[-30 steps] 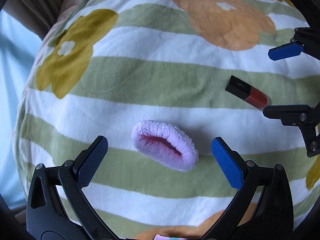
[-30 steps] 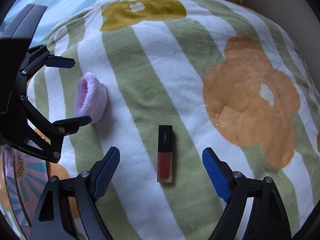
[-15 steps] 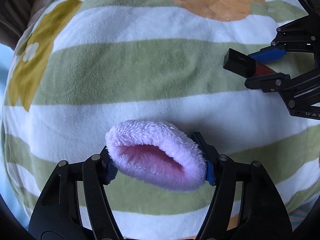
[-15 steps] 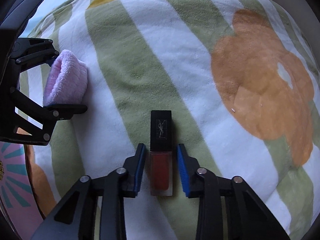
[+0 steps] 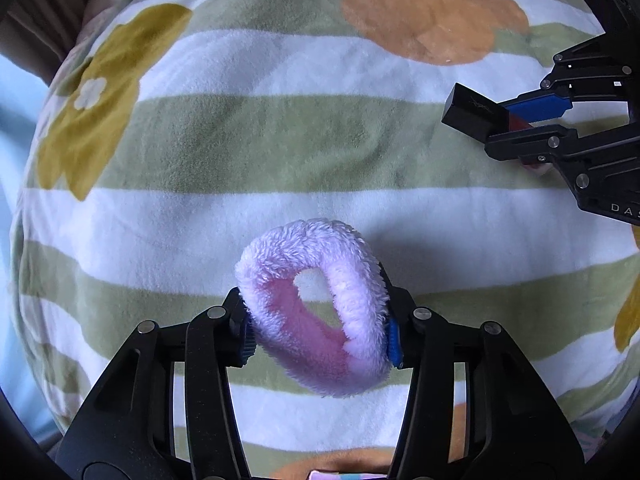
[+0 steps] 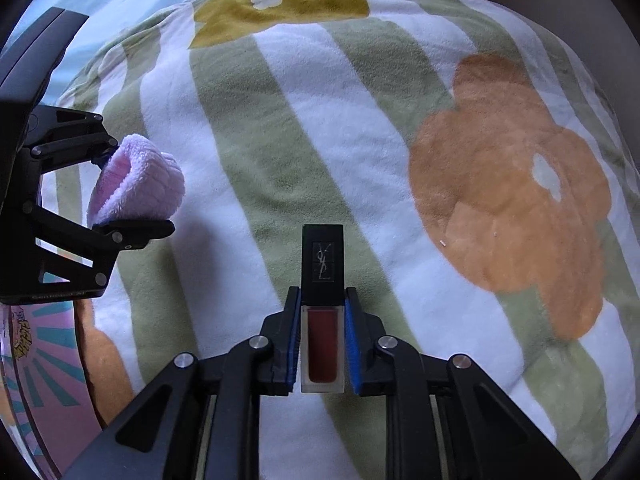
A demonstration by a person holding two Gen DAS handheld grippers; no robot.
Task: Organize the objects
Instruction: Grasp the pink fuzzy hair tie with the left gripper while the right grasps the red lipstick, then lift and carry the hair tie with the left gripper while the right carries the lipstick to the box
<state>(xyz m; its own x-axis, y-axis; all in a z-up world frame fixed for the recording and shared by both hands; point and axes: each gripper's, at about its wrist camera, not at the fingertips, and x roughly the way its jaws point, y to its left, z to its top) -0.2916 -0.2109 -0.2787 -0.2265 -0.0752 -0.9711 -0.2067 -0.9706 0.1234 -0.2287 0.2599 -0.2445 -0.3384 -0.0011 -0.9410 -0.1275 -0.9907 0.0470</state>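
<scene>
A fluffy pink wristband (image 5: 320,320) is squeezed between the blue pads of my left gripper (image 5: 318,334), lifted a little above the blanket; its ring opening faces the camera. It shows again as the pink wristband (image 6: 136,184) at the left of the right wrist view, inside the left gripper (image 6: 120,190). A lip-gloss tube (image 6: 322,320) with a black cap and dark red body sits clamped in my right gripper (image 6: 322,336), cap pointing away. In the left wrist view the lip-gloss tube (image 5: 476,114) sticks out of the right gripper (image 5: 532,124) at the right edge.
Everything hangs over a soft striped green and white blanket (image 6: 360,120) with orange and mustard flowers, rounded like a cushion. A colourful patterned box edge (image 6: 28,360) shows at the lower left of the right wrist view. Pale blue fabric (image 5: 16,120) lies beyond the blanket's left side.
Both grippers went from open to shut: left on the wristband, right on the lip-gloss tube. Since half a second ago both objects have risen off the blanket.
</scene>
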